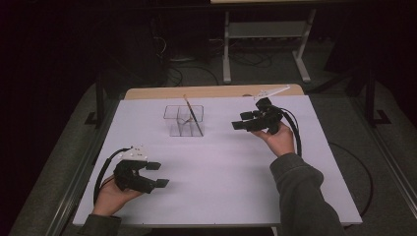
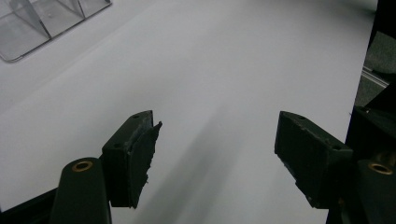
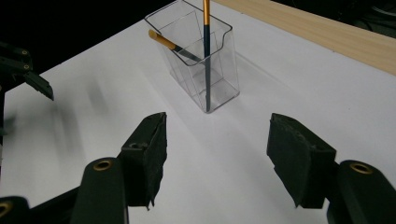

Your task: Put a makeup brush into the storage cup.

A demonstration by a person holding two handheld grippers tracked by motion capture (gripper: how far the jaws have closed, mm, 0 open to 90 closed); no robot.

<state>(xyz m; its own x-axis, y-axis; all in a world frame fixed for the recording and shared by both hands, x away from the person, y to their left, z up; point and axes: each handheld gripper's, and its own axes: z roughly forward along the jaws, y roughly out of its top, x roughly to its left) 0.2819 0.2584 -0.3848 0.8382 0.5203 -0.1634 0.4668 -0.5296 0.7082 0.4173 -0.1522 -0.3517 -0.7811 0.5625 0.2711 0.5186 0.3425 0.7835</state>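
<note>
Right tongs (image 3: 217, 154) gape empty; brush (image 3: 206, 51) stands near-upright in holder (image 3: 219, 70).

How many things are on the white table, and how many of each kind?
Clear plastic holder: 1
Gold-and-dark brushes standing in the holder: 2, a tall one and a short one
Hand-held grippers, both open and holding nothing: 2, the left hand-held gripper and the right hand-held gripper
Total: 5
</note>
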